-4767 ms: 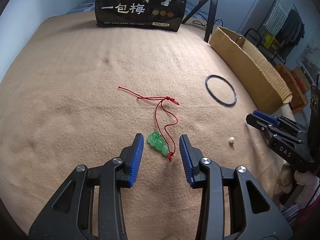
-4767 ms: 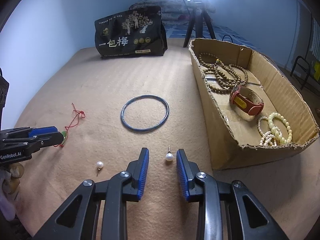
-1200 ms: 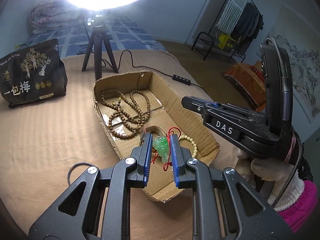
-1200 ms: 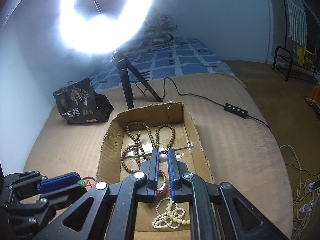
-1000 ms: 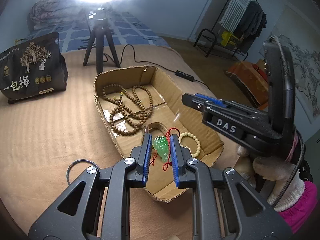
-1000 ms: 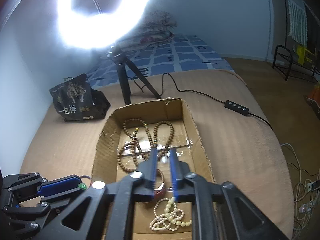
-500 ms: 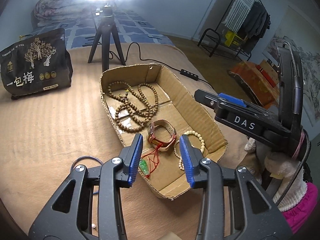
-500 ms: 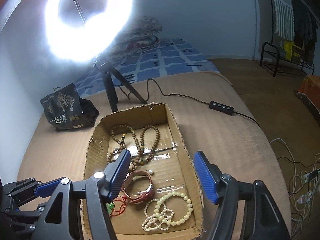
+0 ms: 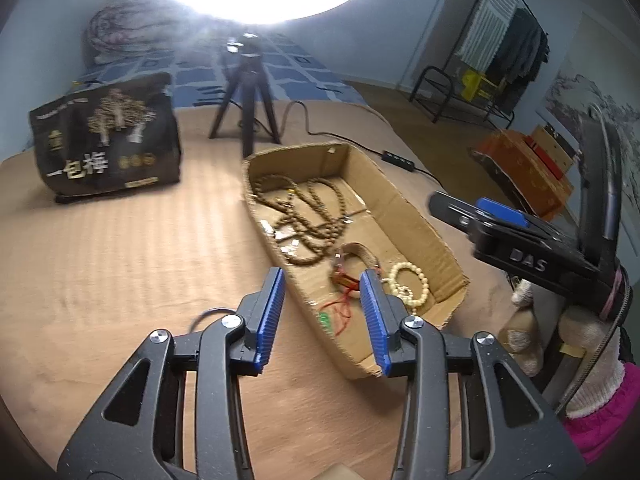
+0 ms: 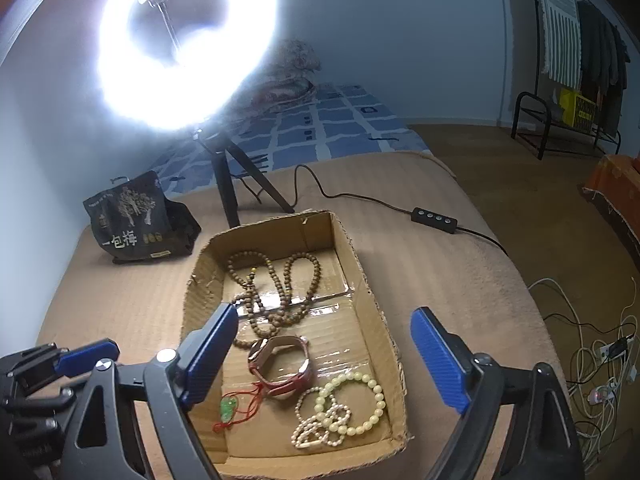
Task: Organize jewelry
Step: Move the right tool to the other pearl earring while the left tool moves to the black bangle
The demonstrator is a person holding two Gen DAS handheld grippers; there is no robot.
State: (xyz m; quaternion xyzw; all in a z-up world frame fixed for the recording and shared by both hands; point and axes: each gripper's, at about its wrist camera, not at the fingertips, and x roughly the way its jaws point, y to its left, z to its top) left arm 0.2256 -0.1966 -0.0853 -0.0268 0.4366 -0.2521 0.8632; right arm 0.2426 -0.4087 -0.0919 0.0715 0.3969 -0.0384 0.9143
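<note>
Jade pendant point(image 10: 228, 405) under gaping right gripper point(image 10: 324, 354)

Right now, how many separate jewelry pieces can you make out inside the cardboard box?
4 clear pieces: wooden bead strand at the far end, red watch mid-box, green pendant at the near-left, cream bead bracelets in a near-right cluster. Small items may be hidden.

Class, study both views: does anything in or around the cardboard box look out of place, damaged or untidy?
The cardboard box has ragged, torn edges. Inside, the wooden beads lie in tangled loops, and the green pendant has its red cord bunched beside the watch. Nothing is spilled.
</note>
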